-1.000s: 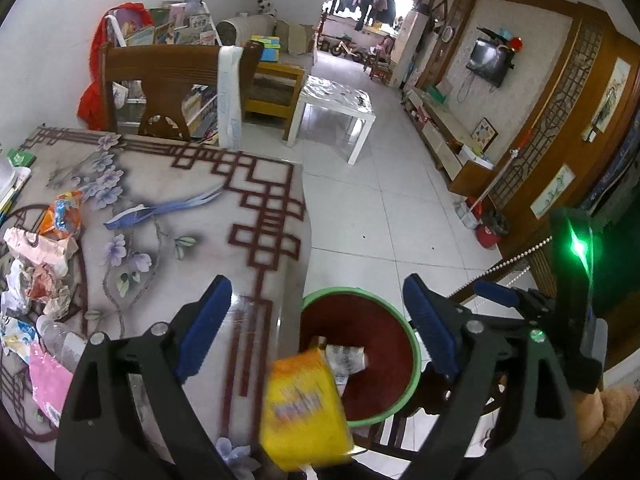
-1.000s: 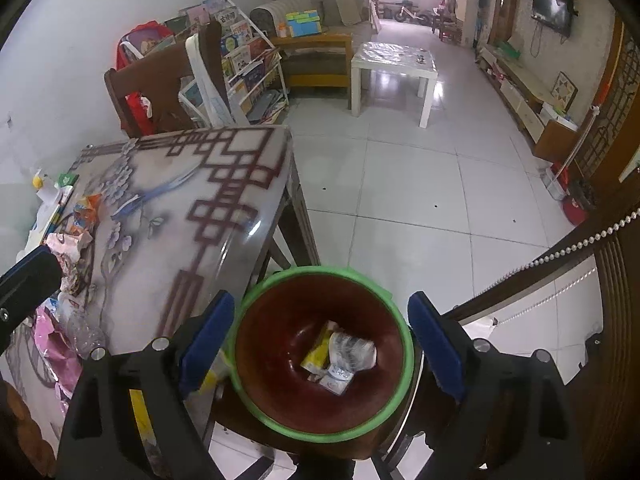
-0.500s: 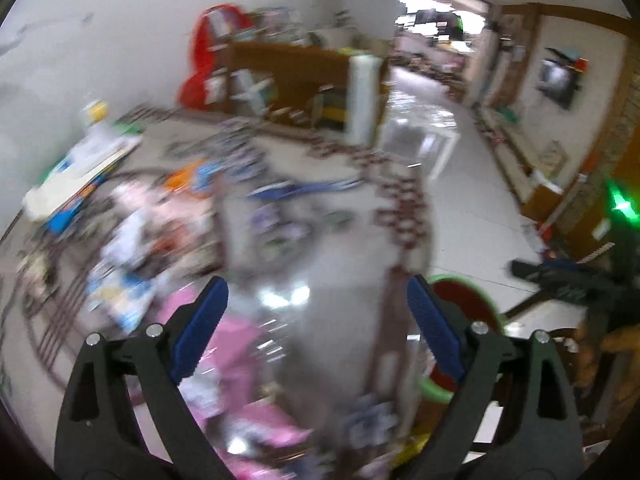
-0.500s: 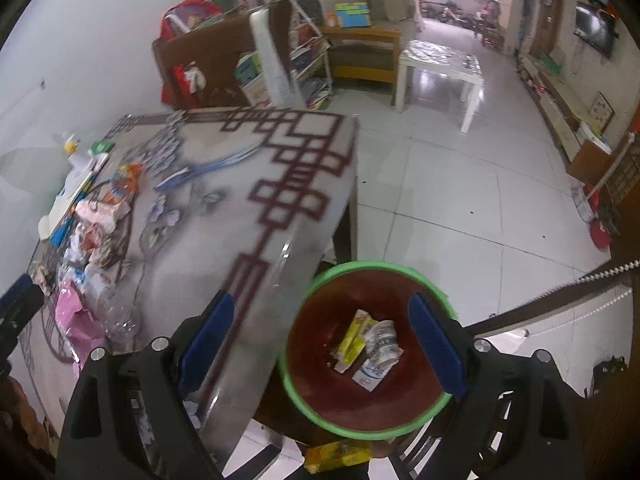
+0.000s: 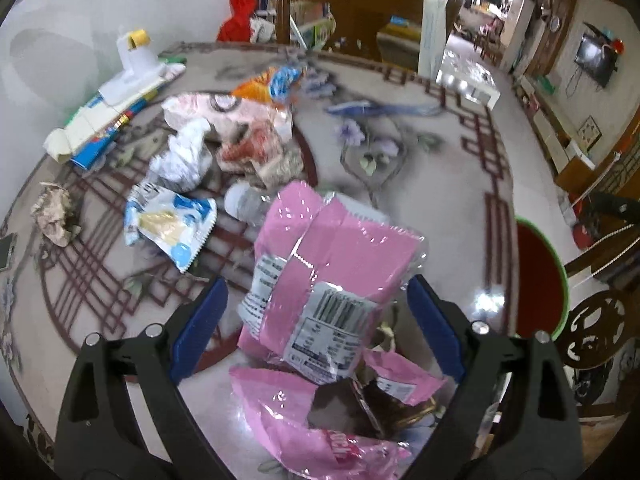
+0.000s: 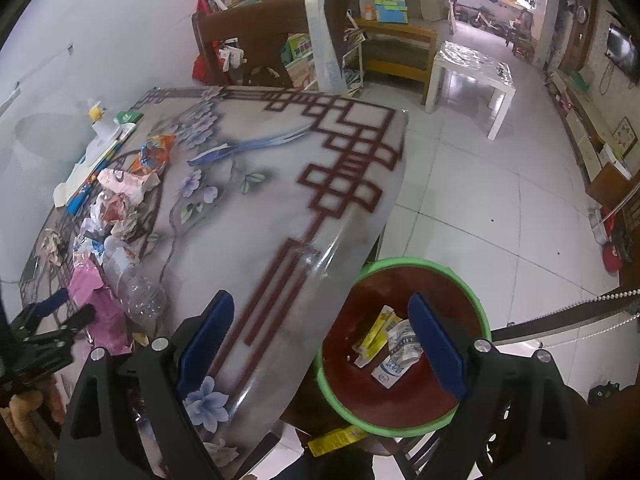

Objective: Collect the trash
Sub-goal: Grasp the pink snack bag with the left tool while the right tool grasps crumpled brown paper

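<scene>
Shift from the green-rimmed bin (image 6: 404, 344) back to the litter on the patterned table (image 6: 280, 200): yellow packet gone from the left gripper (image 5: 316, 320), now gaping empty over a crumpled pink wrapper (image 5: 332, 272), glossy, barcode up, left of the bin. Right gripper (image 6: 320, 340) likewise wide and empty, straddling the bin's rim.

The table (image 6: 280, 216) is pale grey with dark red fretwork lines and lilac flowers, the crumpled wrapper (image 5: 332, 264) on it is bright pink with a white barcode label, another packet (image 5: 168, 224) is white, blue and gold, and the bin (image 6: 404, 344) is dark red with a green rim.
</scene>
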`<state>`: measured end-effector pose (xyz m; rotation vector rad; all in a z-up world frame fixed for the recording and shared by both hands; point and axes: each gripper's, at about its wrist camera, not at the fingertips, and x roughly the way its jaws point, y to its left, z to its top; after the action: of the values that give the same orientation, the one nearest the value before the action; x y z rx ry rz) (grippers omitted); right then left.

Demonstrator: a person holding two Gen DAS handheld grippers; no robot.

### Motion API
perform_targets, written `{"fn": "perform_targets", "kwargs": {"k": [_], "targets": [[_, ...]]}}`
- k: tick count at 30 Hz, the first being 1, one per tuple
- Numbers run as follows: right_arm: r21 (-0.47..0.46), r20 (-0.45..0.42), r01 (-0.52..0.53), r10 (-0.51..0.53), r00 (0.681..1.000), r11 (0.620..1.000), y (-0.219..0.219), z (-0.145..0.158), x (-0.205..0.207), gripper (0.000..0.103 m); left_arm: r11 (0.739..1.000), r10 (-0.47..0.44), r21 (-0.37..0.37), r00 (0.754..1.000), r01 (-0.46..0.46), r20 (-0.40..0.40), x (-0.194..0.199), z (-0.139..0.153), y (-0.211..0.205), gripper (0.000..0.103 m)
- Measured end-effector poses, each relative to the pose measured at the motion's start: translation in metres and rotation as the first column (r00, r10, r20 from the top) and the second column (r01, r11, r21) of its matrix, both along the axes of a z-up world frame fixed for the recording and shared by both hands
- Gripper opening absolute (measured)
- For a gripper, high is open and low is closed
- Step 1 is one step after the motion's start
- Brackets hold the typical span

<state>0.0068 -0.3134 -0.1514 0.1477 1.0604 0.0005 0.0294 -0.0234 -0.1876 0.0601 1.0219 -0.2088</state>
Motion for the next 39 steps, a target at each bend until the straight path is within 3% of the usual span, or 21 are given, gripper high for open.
{"fn": "perform_targets", "kwargs": {"k": [3,11,17,26,31,39], "targets": [[-0.003,0.003,-0.014,0.014,1.0,1.0,0.005,0.002,0.003,0.086,1.0,0.009,-0.011,1.0,-0.01,-0.019,0.004,-0.011,0.003,0.088],[0.004,-0.008,-0.082,0.082,0.997,0.997,0.029,0.0,0.014,0.086,0.993,0.098,-0.067,0.995,-0.097,0.017,-0.002,0.007,0.024,0.058],[0.011,0.006,-0.204,0.204,0.979,0.979,0.067,0.003,0.03,0.086,0.97,0.212,-0.136,0.974,-0.2,0.082,-0.01,0.038,0.051,0.057],[0.04,-0.027,-0.397,0.399,0.917,0.917,0.149,-0.013,0.071,0.086,0.938,0.309,-0.208,0.939,-0.276,0.148,-0.019,0.074,0.08,0.057],[0.047,-0.004,-0.433,0.433,0.901,0.9,0.195,-0.022,0.108,0.086,0.921,0.354,-0.228,0.923,-0.315,0.154,-0.022,0.078,0.096,0.057],[0.077,-0.085,-0.472,0.477,0.875,0.878,0.262,-0.068,0.173,0.086,0.897,0.415,-0.218,0.902,-0.384,0.118,-0.022,0.064,0.116,0.057]]}}
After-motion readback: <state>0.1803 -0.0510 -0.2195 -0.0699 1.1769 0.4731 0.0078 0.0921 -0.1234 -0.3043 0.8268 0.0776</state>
